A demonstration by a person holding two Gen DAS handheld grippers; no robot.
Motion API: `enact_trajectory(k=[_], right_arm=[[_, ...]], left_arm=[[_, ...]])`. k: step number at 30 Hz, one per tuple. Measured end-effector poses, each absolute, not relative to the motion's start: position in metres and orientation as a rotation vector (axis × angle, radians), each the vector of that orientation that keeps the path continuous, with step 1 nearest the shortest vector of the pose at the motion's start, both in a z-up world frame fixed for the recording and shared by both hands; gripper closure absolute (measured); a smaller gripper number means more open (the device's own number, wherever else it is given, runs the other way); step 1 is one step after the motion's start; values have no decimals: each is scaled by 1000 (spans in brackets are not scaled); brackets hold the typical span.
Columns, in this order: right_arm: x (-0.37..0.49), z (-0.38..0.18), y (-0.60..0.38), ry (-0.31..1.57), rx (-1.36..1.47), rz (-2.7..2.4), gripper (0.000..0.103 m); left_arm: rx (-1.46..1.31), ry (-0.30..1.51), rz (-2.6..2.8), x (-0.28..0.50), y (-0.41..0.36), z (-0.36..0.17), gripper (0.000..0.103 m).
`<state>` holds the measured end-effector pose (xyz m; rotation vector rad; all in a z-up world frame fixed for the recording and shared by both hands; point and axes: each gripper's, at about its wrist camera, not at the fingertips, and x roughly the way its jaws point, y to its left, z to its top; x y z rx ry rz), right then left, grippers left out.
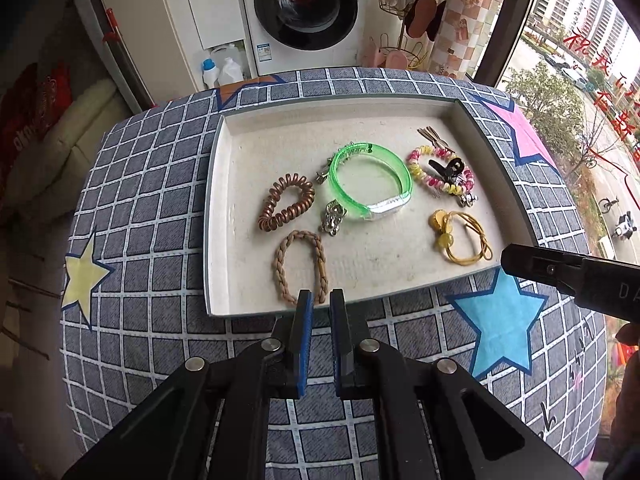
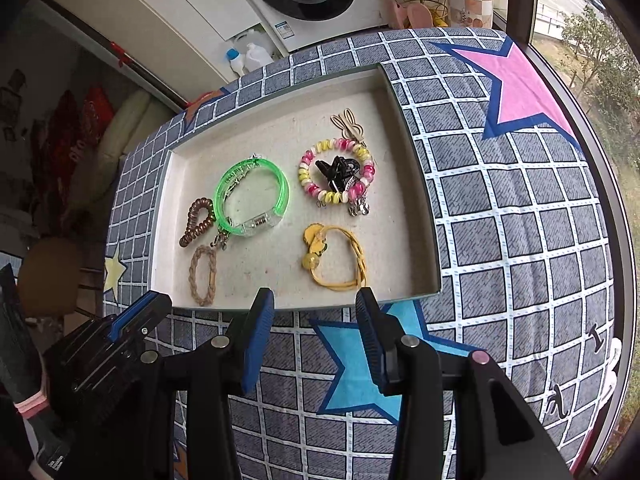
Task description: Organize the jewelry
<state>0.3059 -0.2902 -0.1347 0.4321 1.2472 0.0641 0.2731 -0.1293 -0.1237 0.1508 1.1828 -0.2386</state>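
A shallow tray [image 1: 218, 216] on a checked table [image 1: 152, 184] holds the jewelry, spaced apart as if for sorting. Just ahead of the left tongs [image 1: 321, 300], nearly pressed together and empty, lies a braided band [image 1: 299, 266]. The right tongs [image 2: 315, 300], spread wide and empty, face a yellow hair tie [image 2: 334, 258]. A green bracelet [image 1: 370, 180] sits farther ahead.
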Motion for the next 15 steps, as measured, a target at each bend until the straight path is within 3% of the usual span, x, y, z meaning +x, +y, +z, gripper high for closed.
enact_trajectory(k=[10, 11, 12, 13, 15], right_arm=[[253, -145, -270, 1305, 457, 43, 53], [248, -146, -268, 1308, 456, 40, 53], [243, -146, -267, 1310, 453, 36, 53], [239, -145, -265, 1312, 449, 31, 51], [230, -144, -261, 1310, 437, 20, 48]], left_arm=[[146, 1264, -230, 214, -103, -135, 82], [142, 1269, -226, 209, -99, -136, 74], [140, 1276, -219, 205, -96, -136, 25], [134, 1274, -201, 202, -91, -135, 0], [127, 1230, -184, 191, -83, -127, 0]])
